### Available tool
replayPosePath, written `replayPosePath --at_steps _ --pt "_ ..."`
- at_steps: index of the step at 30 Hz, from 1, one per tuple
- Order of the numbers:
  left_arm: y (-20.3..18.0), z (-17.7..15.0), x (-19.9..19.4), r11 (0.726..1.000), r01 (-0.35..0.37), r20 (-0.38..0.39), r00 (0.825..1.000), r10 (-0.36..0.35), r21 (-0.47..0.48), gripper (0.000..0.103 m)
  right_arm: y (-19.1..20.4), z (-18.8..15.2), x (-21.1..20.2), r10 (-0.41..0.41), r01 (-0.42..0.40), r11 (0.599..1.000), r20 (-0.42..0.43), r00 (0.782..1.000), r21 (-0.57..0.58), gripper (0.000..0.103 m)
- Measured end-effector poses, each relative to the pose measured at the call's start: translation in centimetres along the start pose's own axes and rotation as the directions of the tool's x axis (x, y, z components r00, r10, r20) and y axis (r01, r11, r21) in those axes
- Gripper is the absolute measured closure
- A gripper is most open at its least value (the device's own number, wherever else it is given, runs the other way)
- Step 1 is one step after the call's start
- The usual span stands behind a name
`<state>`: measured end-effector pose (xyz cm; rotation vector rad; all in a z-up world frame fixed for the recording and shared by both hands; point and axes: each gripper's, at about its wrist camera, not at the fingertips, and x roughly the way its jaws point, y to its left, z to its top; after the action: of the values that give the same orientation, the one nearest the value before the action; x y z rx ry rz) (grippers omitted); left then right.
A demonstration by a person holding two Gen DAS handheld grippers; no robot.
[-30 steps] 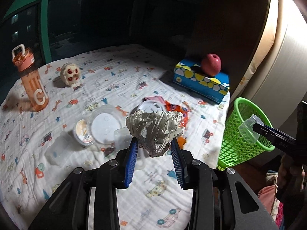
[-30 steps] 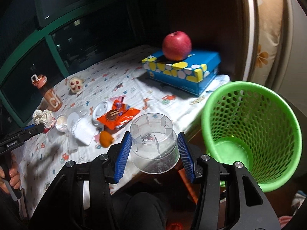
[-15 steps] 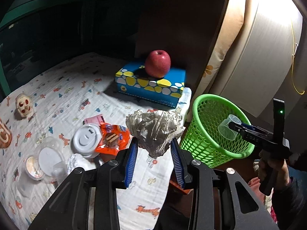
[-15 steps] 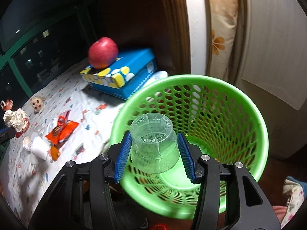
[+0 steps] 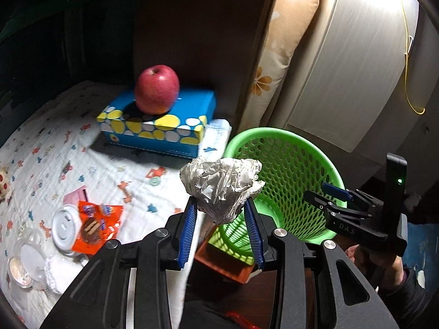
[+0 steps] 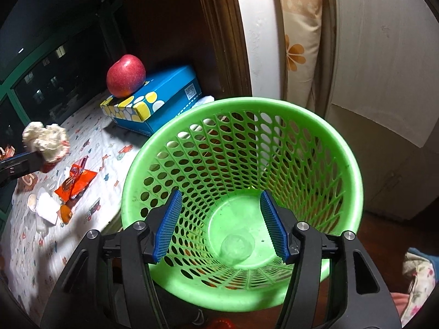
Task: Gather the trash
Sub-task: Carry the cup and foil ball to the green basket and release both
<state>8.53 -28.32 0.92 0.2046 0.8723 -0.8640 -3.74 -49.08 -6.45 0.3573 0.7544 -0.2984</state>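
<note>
Two hand-held grippers: left (image 5: 221,220) clamps crumpled paper (image 5: 221,185); right (image 6: 221,226), just opening, empty above basket (image 6: 354,175).

Dark room, lit from the upper right. Dark window (image 6: 41,82) with green frame at left. Brown wooden panel (image 5: 192,41) behind the bed. White cabinet (image 5: 356,68) at right; floral cushion (image 5: 277,54) wedged beside it. Floor dark brown.

Crinkly matt foil wad (image 5: 221,185); glossy green plastic mesh basket (image 6: 323,148) w/ clear plastic cup (image 6: 237,246) lying inside; printed cloth sheet (image 5: 90,161) looking soft.
</note>
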Motion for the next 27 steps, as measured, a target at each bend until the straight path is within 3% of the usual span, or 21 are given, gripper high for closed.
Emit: replayPosePath --at_steps 15,20,22,27 --pt "-6.7 0.9 6.5 0.995 0.067 -0.11 0.992 -0.059 0.068 0.065 -3.5 -1.5 -5.2 -0.03 0.026 0.999 0.097 0.995 0.035 0.032" --pt "-8.0 0.9 7.8 0.993 0.096 -0.134 0.987 -0.086 0.069 0.054 -4.5 -2.1 -5.8 -0.035 0.03 0.998 0.097 0.995 0.061 0.032" --pt "-8.5 0.8 8.0 0.993 0.1 -0.135 0.987 -0.09 0.067 0.045 -4.6 -2.3 -5.9 -0.038 0.032 0.997 0.096 0.995 0.065 0.032" --pt "-8.1 0.4 7.6 0.993 0.099 -0.135 0.987 -0.091 0.058 0.044 -4.5 -2.6 -6.0 -0.029 0.022 0.997 0.089 0.996 0.071 0.032"
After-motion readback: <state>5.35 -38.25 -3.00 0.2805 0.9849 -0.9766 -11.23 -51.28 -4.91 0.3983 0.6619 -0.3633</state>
